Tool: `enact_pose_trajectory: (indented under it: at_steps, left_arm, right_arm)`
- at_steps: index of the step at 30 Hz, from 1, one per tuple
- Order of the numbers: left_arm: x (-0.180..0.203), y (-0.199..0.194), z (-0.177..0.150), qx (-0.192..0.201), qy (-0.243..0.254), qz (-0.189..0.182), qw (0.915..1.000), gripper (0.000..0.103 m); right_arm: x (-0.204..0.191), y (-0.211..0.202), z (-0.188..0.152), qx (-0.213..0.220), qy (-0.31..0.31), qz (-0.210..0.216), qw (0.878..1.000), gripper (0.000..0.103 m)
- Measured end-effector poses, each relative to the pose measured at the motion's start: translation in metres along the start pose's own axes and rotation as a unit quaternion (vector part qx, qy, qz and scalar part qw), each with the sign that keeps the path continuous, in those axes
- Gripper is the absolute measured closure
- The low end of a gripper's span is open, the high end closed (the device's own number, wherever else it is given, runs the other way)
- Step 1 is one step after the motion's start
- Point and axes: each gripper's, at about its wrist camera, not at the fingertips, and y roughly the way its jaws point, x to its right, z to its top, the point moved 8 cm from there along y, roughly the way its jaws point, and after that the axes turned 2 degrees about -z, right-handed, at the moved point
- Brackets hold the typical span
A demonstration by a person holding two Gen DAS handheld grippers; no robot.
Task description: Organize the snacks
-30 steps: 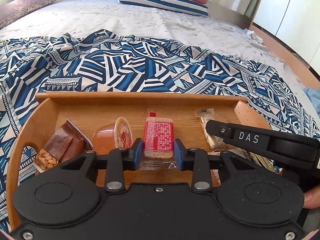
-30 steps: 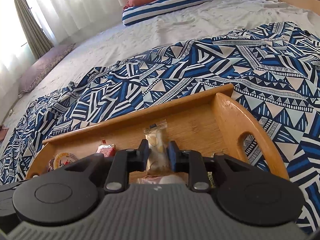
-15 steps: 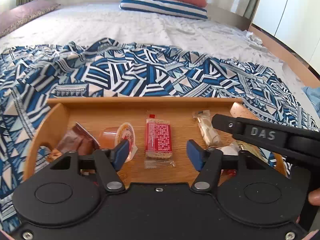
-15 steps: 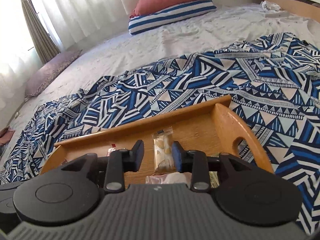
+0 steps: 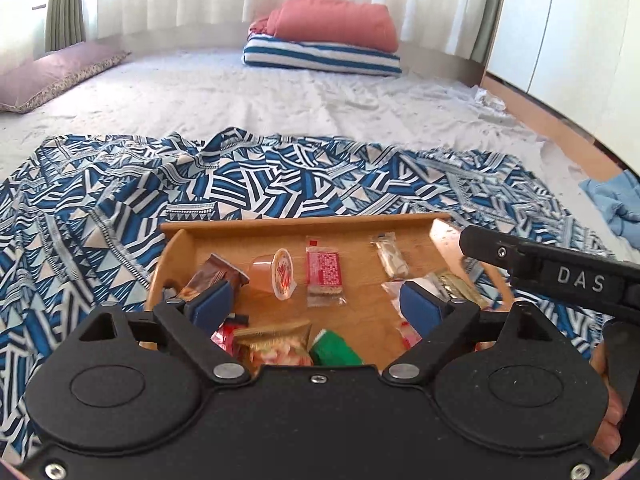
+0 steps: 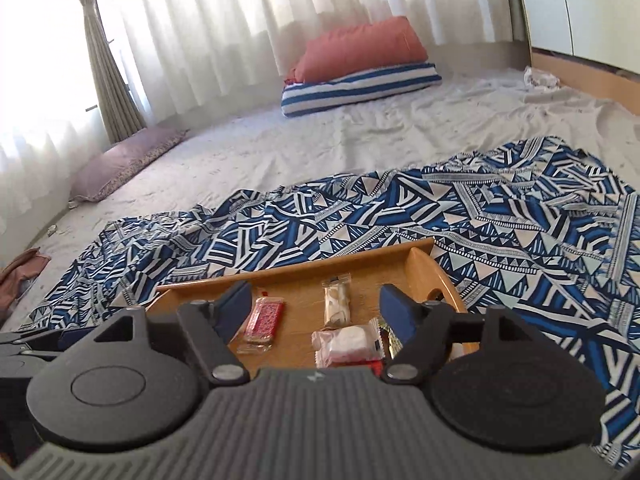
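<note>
Your left tool (image 5: 316,308) and right tool (image 6: 316,312) hover with fingers spread wide, holding nothing, above the wooden tray (image 5: 304,222) on the patterned blanket (image 5: 120,200). The red snack bar (image 5: 323,268) lies at the tray's centre, the clear packet (image 6: 337,300) toward 2 o'clock.

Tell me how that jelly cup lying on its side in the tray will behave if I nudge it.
The jelly cup lies on its side with its round lid facing right, so it would probably roll in a curve. Its smooth plastic wall looks slippery, and the foil lid may puncture under hard finger pressure.
</note>
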Motion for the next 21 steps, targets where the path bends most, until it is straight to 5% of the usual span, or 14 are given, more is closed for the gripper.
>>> enact_pose_trajectory:
  at_steps: [21]
  left_arm:
    - [0.028,-0.169,-0.065,0.046,0.028,-0.022,0.9983,0.010]
  right_arm:
    - [-0.047,-0.162,-0.034,0.089,-0.092,-0.012,0.992,0.008]
